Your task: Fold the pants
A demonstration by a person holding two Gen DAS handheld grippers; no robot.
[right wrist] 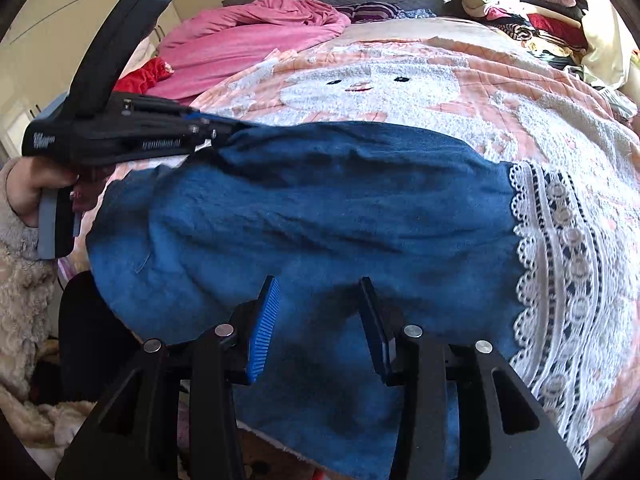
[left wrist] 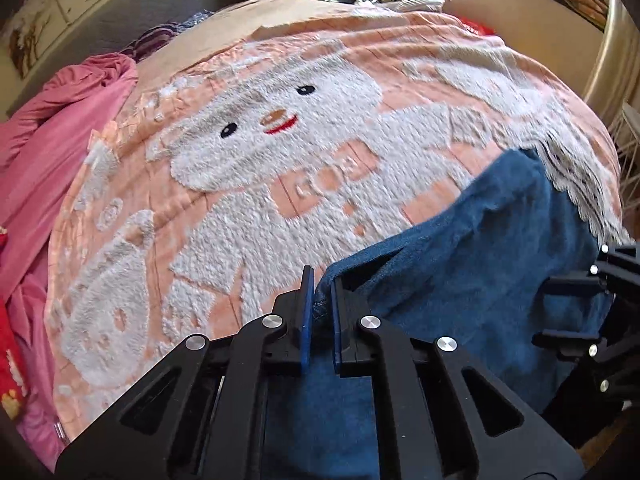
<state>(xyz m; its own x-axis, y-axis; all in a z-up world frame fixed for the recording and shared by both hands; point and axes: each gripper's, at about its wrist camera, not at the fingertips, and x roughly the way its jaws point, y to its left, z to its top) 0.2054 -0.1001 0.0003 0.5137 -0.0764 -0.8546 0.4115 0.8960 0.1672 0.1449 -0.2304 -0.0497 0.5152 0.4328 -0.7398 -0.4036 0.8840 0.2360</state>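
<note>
Blue pants (right wrist: 320, 208) with a white lace hem (right wrist: 560, 240) lie across the near edge of a bed. They also show in the left wrist view (left wrist: 480, 248). My left gripper (left wrist: 320, 304) is shut on the pants' upper left edge; in the right wrist view it (right wrist: 216, 132) pinches that edge from the left. My right gripper (right wrist: 316, 320) is open, its fingers apart just above the near part of the blue cloth. Part of it shows at the right edge of the left wrist view (left wrist: 600, 300).
A pink and white fleece blanket (left wrist: 280, 152) with a bear pattern covers the bed. Pink bedding (right wrist: 256, 36) lies at the far left. A pile of clothes (right wrist: 520, 12) sits at the far right. White cupboards (right wrist: 60, 20) stand left.
</note>
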